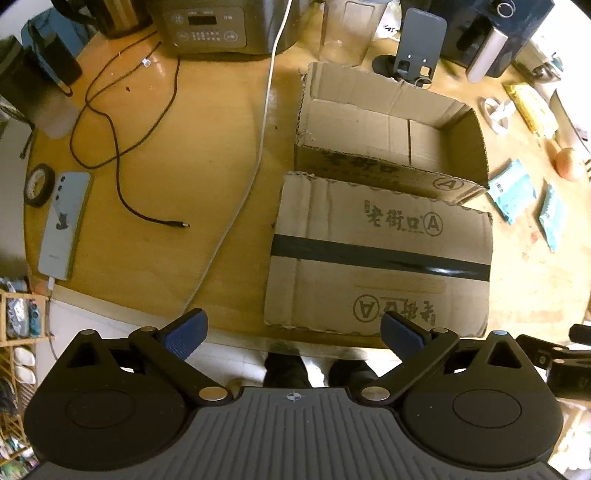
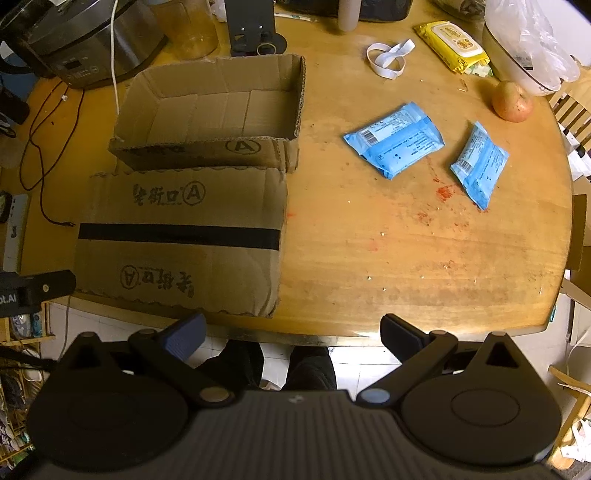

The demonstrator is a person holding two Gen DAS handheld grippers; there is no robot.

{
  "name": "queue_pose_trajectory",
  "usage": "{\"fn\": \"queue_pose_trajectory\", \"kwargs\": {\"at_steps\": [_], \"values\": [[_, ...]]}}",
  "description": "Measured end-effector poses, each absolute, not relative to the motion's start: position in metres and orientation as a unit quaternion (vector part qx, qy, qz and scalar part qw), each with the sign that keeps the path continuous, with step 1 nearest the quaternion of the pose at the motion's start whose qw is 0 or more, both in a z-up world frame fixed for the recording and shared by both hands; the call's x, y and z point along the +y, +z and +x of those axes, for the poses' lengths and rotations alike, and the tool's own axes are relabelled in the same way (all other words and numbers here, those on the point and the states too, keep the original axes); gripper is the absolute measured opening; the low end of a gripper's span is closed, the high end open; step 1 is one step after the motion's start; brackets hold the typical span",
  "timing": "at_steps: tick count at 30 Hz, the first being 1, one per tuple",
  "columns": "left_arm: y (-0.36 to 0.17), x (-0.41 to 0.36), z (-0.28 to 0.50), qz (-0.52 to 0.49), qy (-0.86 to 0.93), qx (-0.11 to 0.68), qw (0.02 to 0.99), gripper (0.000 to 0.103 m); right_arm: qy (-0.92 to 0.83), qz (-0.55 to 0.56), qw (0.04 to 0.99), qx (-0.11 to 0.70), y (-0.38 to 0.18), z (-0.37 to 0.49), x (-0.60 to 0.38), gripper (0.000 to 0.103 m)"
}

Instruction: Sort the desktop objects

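Two blue packets lie on the round wooden table: one near the middle, another to its right; both also show in the left wrist view, packet and packet. An open cardboard box with nothing visible inside stands left of them, its flap folded flat toward me; box. My left gripper hovers open above the table's near edge by the flap. My right gripper is open too, nothing between its fingers.
A phone, tape roll and black cable lie on the left. A cooker, phone stand, white cable, yellow wipes pack, white band and an apple ring the back and right.
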State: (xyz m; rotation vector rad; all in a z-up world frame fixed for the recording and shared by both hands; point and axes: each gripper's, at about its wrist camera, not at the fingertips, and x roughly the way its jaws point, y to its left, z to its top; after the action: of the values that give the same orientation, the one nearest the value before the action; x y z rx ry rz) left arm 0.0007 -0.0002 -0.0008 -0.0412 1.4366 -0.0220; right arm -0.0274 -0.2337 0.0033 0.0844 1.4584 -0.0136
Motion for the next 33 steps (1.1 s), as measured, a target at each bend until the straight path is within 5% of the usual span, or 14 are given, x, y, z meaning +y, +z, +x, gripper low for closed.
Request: {"fn": "queue_pose_trajectory", "kwargs": {"at_steps": [33], "values": [[0.007,-0.030,0.013,-0.012,-0.016,0.663,0.749,0.102,-0.009,0.062,0.749,0.660,0.003,-0.020,-0.265,0.103]]}}
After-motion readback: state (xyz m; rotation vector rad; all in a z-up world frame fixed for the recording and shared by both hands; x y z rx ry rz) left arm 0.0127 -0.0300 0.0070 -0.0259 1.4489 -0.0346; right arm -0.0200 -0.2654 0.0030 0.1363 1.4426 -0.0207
